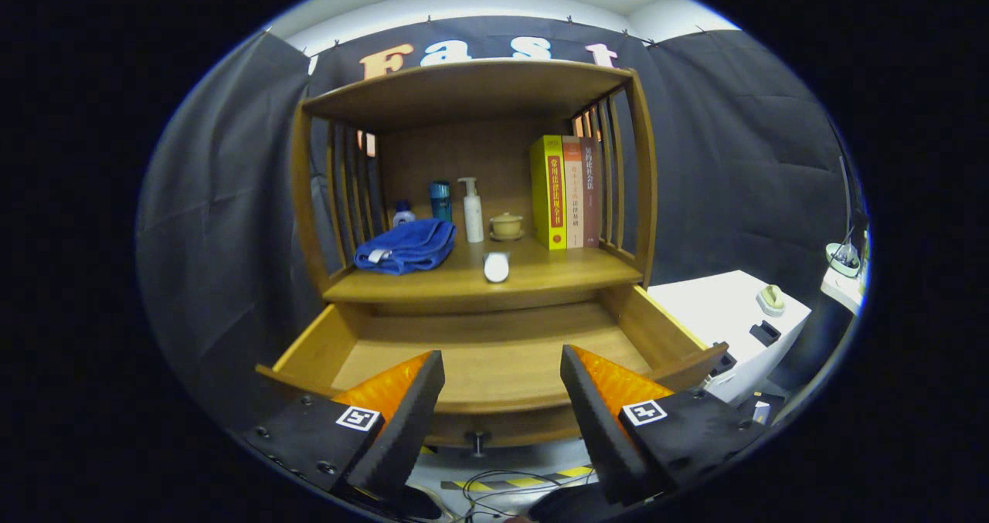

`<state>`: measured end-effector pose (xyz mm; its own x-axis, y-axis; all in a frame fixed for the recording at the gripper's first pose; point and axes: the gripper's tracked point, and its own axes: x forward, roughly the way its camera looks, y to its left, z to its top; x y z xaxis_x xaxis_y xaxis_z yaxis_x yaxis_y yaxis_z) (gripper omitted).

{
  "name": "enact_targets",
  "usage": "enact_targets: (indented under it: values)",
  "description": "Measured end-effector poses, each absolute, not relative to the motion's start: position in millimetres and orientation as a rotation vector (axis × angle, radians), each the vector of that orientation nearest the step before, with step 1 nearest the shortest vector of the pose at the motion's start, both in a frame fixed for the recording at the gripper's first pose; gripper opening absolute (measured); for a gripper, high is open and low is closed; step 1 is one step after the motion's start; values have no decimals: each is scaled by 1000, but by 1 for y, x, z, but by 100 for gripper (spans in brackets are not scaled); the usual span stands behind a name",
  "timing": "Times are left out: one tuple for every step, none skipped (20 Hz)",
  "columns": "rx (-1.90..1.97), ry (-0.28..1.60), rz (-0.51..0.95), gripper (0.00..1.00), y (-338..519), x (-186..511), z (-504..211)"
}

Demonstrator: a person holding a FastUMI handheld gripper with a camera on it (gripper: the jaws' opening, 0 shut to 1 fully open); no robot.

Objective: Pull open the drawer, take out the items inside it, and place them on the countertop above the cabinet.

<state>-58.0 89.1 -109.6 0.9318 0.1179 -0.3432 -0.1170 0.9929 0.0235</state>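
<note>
The wooden cabinet's drawer (494, 353) stands pulled out, and its bare wooden floor shows with nothing lying on it. Its small knob (478, 439) sticks out of the front panel, between my fingers. My gripper (502, 384) is open and holds nothing, hovering just in front of the drawer's front edge. On the countertop (541, 276) above lie a folded blue towel (406, 246) at the left and a small white object (496, 266) near the front middle.
At the back of the countertop stand a small bottle (402, 214), a teal bottle (440, 200), a white pump bottle (472, 210), a lidded cup (507, 225) and three upright books (565, 192). A white table (718, 307) with small items sits right. Cables (502, 484) lie on the floor.
</note>
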Motion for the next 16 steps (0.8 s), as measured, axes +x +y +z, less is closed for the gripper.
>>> enact_targets:
  values:
    - [-16,356,124,98,90,-61,-120]
    - [-29,364,132,98,92,-65,-131]
    - [-40,371,138,98,95,-67,-141]
    - [-50,376,142,98,96,-67,-151]
    - [-57,384,143,98,96,-68,-160]
    - [-59,392,144,98,98,-67,-167]
    - [-59,398,147,98,100,-66,-173]
    - [-59,400,148,98,102,-65,-177]
    - [-63,398,145,98,104,-63,-180]
    - [-69,394,140,98,105,-61,-182]
    - [-74,384,133,98,104,-61,-182]
    - [-73,374,131,98,105,-61,-182]
    - [-71,374,128,98,107,-61,-184]
    - [-68,376,125,98,108,-63,-186]
    - [-66,371,122,99,109,-61,-186]
    - [-69,372,117,99,110,-60,-187]
